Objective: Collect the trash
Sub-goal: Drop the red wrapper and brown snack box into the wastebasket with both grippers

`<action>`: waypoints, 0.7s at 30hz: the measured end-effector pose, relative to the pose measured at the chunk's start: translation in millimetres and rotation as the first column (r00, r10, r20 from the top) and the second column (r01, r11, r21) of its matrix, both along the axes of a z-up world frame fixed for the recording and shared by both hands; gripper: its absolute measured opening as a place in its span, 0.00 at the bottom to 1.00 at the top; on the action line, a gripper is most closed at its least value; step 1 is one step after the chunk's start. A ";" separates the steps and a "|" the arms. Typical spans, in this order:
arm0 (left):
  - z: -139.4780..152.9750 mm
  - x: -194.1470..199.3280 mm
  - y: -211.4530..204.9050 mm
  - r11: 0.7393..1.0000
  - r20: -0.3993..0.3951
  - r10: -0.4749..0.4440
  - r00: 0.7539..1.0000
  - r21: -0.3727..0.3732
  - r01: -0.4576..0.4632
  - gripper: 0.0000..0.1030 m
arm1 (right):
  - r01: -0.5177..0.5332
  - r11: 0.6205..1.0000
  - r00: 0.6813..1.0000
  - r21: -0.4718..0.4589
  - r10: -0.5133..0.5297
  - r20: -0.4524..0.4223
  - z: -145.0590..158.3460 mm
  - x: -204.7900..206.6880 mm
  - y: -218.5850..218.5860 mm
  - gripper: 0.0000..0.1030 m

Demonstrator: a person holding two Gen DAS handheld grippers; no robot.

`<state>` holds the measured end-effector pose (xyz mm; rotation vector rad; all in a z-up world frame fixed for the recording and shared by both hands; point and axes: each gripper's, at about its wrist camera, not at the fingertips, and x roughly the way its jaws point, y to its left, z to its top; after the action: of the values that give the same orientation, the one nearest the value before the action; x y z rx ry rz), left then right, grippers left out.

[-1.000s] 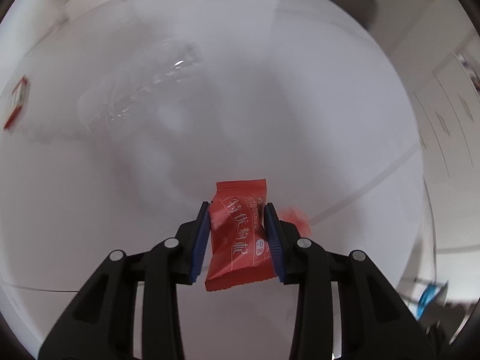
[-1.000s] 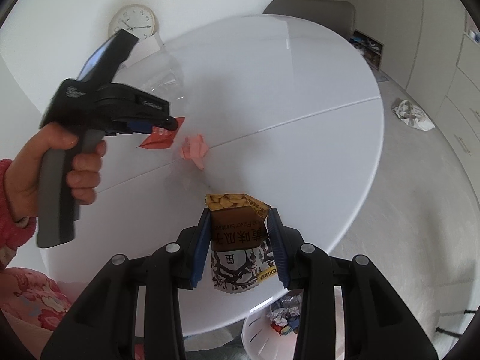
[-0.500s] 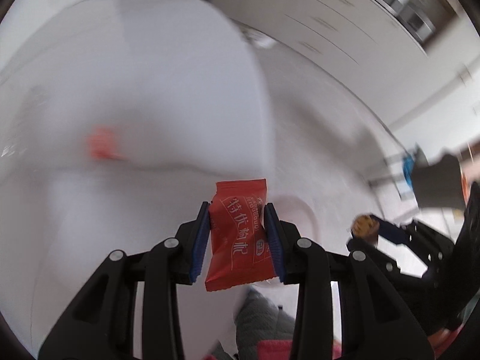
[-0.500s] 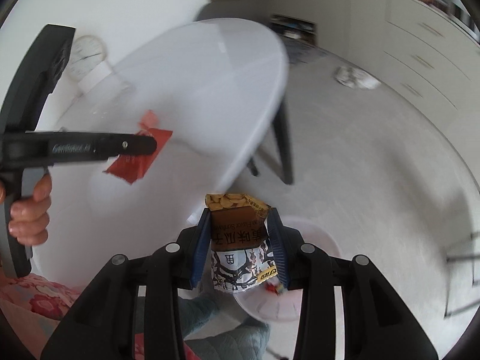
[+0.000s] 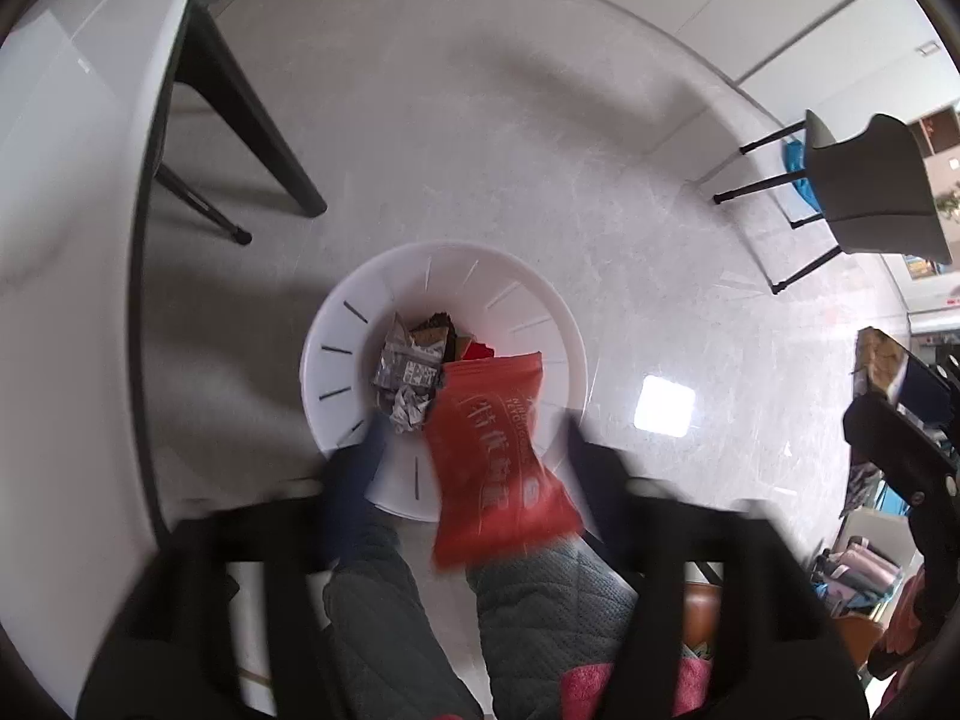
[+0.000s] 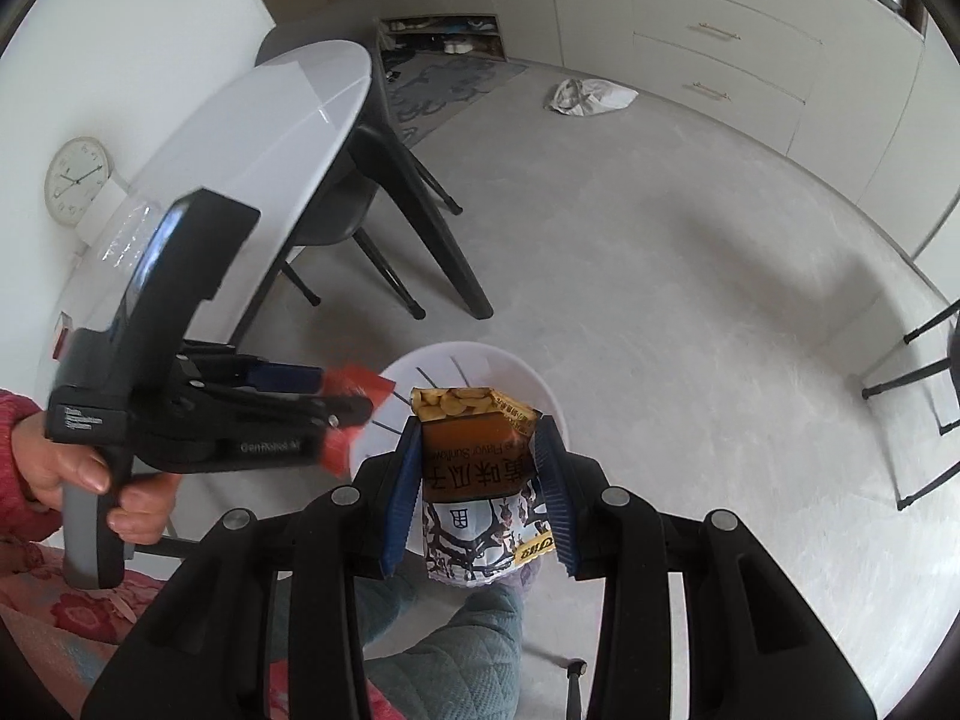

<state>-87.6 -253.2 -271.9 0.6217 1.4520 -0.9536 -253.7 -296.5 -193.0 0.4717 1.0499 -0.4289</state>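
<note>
Both grippers have swung off the surface (image 6: pixel 252 138) to above the white bin (image 5: pixel 336 354) at lower centre. Left gripper (image 5: pixel 474 456) jaws are opening, the red wrapper (image 5: pixel 492 450) loose between them over the bin; right gripper (image 6: pixel 480 480) stays clenched on the seed packet (image 6: pixel 474 480).

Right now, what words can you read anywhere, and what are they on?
"GenRobot.AI": side of the left hand-held gripper.
"Flavor Sunflower", upside down, partly cut off: sunflower seed packet, beside large Chinese characters.
Red snack wrapper: white Chinese characters, small Latin line blurred.
Wall clock: numerals too small.
</note>
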 end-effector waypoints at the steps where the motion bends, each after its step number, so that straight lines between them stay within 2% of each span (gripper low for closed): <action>1: 0.9 -4.2 1.2 1.000 0.012 0.010 1.000 -0.005 -0.010 0.86 | 0.000 1.000 1.000 0.003 0.000 -0.001 -0.9 0.2 -2.1 0.37; 2: 4.2 -5.2 20.4 1.000 0.020 0.013 1.000 -0.014 -0.013 0.88 | 0.000 1.000 1.000 0.005 0.000 -0.001 -1.6 -1.6 -3.7 0.37; 4: 2.6 -0.2 26.3 1.000 0.028 0.003 1.000 -0.020 -0.003 0.92 | -0.003 1.000 1.000 0.010 0.003 -0.002 -3.9 -0.2 -7.3 0.37; 15: 33.0 9.3 42.8 0.998 0.116 -0.003 0.993 -0.069 0.011 0.92 | -0.023 0.999 1.000 0.022 0.023 -0.002 -9.4 -5.2 -3.7 0.37; 21: 61.9 16.4 62.2 0.993 0.171 0.016 0.985 -0.119 0.004 0.92 | -0.035 0.998 0.999 0.057 0.036 -0.032 -34.3 4.3 -3.1 0.39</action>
<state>-71.2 -191.0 -210.0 0.5963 1.2342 -0.9506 -249.4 -299.7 -227.3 0.4973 1.1031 -0.3772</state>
